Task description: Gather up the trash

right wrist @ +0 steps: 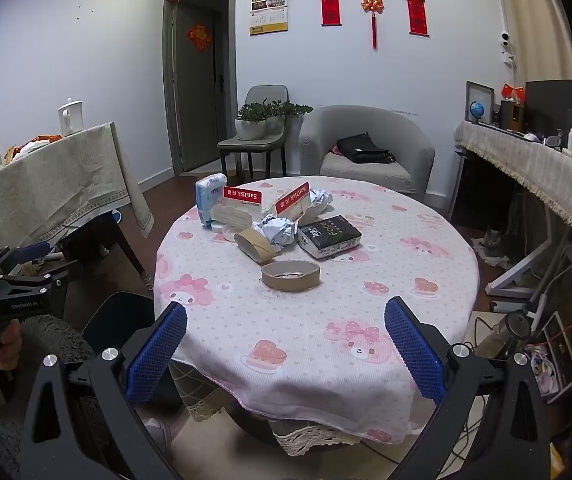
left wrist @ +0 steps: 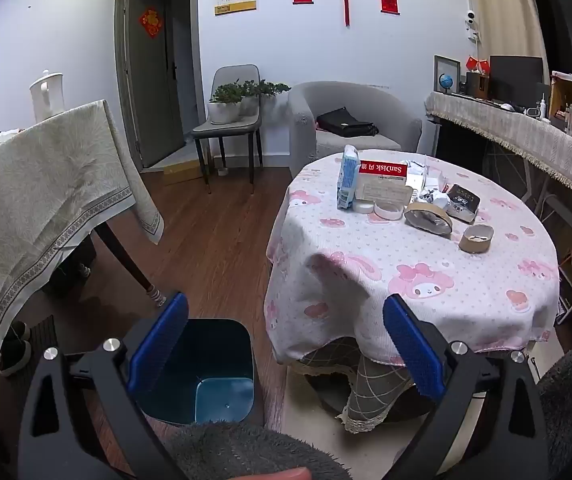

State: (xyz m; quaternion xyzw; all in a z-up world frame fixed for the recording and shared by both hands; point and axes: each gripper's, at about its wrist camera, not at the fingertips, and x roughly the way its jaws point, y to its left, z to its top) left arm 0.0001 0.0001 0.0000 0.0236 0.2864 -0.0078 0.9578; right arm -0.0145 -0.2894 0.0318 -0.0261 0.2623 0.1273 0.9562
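While the dark blue square plastic bin [left wrist: 205,376] sits empty on the floor at seven o'clock of the round table draped in pink cartoon-print cloth [right wrist: 326,300], nothing looks collected yet. Left gripper [left wrist: 286,344] and right gripper [right wrist: 286,352] both hang spread wide, holding nothing. At the table's twelve o'clock wait cardboard tape rings [right wrist: 290,276], crumpled paper balls [right wrist: 277,230], red-and-white cartons [right wrist: 241,204] and a glossy black tissue pack [right wrist: 330,237].

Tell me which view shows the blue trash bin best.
The left wrist view. There the blue trash bin sits on the floor beside the round table, with its open top and inside bottom visible. The right wrist view catches only a dark corner of its rim, low on the left.
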